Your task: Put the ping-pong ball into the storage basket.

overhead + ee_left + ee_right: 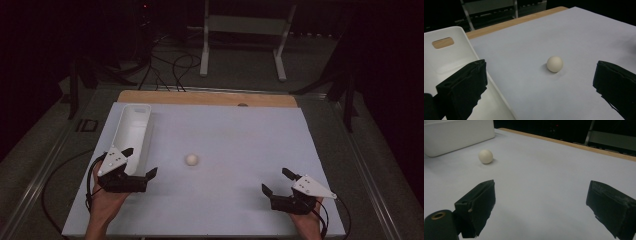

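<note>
Both jaw pairs spread wide: left gripper (141,161) straddles the white bin (132,132) wall, right gripper (277,181) holds nothing. Ball (191,159) sits loose between them. No readable markings anywhere.

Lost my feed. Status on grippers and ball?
Left gripper open beside bin. Right gripper open, empty. Ball loose mid-table, untouched. Path clear.

From my screen, the white bin (454,137) is cut off at eleven o'clock; my left gripper (141,162) hides its near end.
</note>
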`<state>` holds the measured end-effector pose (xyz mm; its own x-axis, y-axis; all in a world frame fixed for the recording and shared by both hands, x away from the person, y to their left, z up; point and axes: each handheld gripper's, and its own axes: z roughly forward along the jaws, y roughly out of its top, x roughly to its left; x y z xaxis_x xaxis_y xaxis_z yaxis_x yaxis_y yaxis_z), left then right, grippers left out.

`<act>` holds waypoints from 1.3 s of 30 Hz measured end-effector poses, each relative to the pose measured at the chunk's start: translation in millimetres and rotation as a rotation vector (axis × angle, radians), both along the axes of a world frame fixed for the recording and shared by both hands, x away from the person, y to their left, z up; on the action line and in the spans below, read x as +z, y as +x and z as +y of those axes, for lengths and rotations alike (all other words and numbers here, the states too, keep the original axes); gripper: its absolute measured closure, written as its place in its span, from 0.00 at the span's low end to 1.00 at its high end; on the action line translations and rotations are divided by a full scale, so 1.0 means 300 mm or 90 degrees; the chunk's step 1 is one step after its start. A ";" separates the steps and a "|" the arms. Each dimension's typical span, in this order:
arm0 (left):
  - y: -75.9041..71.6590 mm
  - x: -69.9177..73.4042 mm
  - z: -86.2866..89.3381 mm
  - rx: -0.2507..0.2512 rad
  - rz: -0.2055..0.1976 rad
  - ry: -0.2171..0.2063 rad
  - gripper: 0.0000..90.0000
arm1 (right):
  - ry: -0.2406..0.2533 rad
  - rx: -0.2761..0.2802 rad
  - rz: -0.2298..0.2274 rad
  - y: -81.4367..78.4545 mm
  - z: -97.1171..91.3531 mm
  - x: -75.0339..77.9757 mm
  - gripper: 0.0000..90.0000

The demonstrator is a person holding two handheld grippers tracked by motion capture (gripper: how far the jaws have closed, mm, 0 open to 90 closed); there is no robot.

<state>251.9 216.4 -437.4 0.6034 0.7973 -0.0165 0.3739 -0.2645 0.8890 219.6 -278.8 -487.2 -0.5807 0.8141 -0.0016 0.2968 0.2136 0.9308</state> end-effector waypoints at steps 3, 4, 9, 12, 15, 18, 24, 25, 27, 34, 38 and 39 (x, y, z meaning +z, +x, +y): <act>0.006 0.001 -0.008 -0.002 0.005 0.002 0.00 | -0.003 0.001 0.000 -0.001 0.002 0.001 0.09; 0.008 0.002 -0.010 -0.003 0.007 0.003 0.00 | -0.002 0.000 -0.001 -0.001 0.002 0.001 0.09; 0.019 0.004 -0.021 -0.005 0.016 0.014 0.00 | -0.004 -0.002 -0.001 -0.001 0.002 0.001 0.09; 0.025 0.008 -0.028 -0.008 0.018 0.019 0.00 | -0.002 -0.002 -0.001 -0.002 0.002 0.001 0.09; 0.030 0.013 -0.036 -0.011 0.021 0.021 0.00 | -0.003 -0.002 -0.001 -0.002 0.003 0.001 0.09; 0.039 0.015 -0.047 -0.014 0.027 0.030 0.00 | 0.000 -0.003 -0.001 -0.001 0.003 0.002 0.09; 0.053 0.012 -0.069 -0.022 0.039 0.043 0.00 | 0.002 -0.004 -0.002 0.000 0.002 0.001 0.09; 0.056 0.011 -0.073 -0.023 0.041 0.043 0.00 | 0.003 -0.005 0.000 0.001 0.003 0.000 0.09; 0.061 0.012 -0.080 -0.025 0.044 0.047 0.00 | 0.002 -0.005 0.000 0.002 0.004 -0.001 0.09; 0.076 0.016 -0.101 -0.033 0.049 0.060 0.00 | 0.001 -0.002 0.003 0.004 0.008 -0.003 0.09; 0.086 0.018 -0.112 -0.039 0.053 0.066 0.00 | 0.000 -0.002 0.003 0.005 0.007 -0.003 0.09; 0.089 0.017 -0.115 -0.038 0.054 0.067 0.00 | 0.001 -0.003 0.003 0.005 0.007 -0.003 0.09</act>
<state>278.4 182.0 -432.2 0.6502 0.7597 0.0125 0.4276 -0.3795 0.8205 221.1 -276.7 -488.0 -0.5773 0.8165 0.0032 0.3027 0.2104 0.9296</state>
